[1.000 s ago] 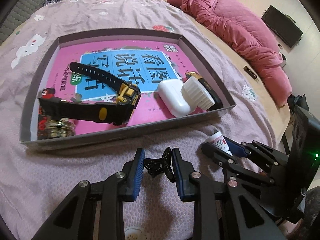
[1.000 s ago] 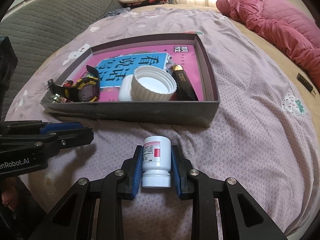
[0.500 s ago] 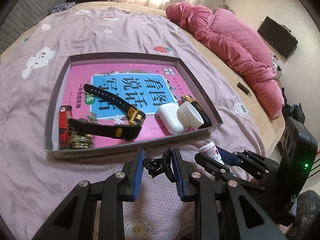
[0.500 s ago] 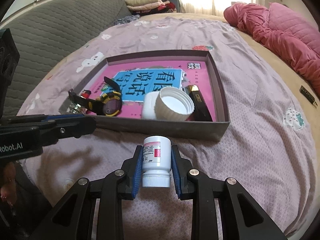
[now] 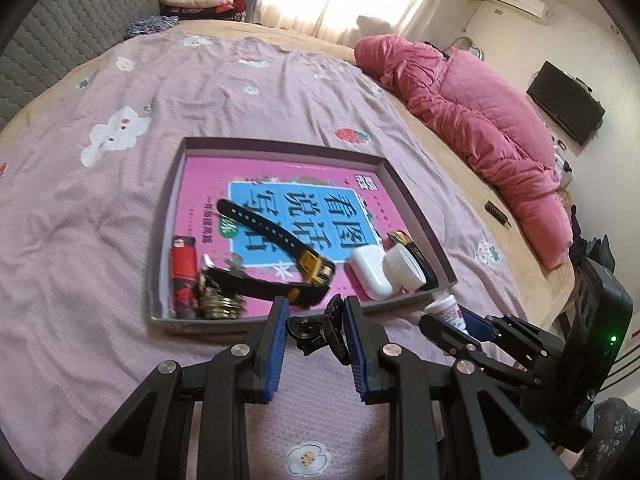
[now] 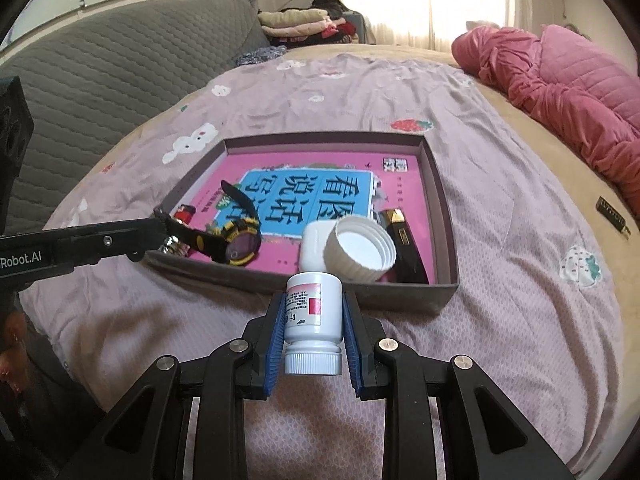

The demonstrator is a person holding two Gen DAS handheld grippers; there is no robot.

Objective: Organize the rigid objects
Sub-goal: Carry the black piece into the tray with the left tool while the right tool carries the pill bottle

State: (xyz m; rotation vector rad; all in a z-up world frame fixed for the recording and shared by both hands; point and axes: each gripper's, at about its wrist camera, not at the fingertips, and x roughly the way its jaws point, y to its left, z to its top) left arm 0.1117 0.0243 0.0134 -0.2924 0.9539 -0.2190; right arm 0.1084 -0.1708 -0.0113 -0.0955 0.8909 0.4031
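Observation:
My left gripper [image 5: 316, 330] is shut on a small black clip [image 5: 318, 328], held above the purple bedsheet just in front of the shallow grey box [image 5: 280, 146]. My right gripper [image 6: 313, 324] is shut on a white pill bottle [image 6: 313, 308] with a pink label, its cap toward the camera, also in front of the box [image 6: 436, 184]. Inside the box lie a pink book [image 5: 280, 184], a black and yellow watch [image 5: 280, 240], a white earbud case [image 5: 370, 270], a ribbed white cap [image 6: 360, 254], a black lighter [image 6: 402, 240], a red lighter [image 5: 183, 268] and coins [image 5: 218, 306].
A pink quilt [image 5: 480, 120] is heaped on the bed's right side. A small dark bar [image 6: 612, 216] lies on the tan sheet near it. Folded clothes [image 6: 304, 24] and a grey padded headboard [image 6: 100, 60] stand at the back. A television [image 5: 566, 110] hangs on the right wall.
Both grippers have risen and drawn back from the box, each keeping its hold, so the box looks smaller and farther away.

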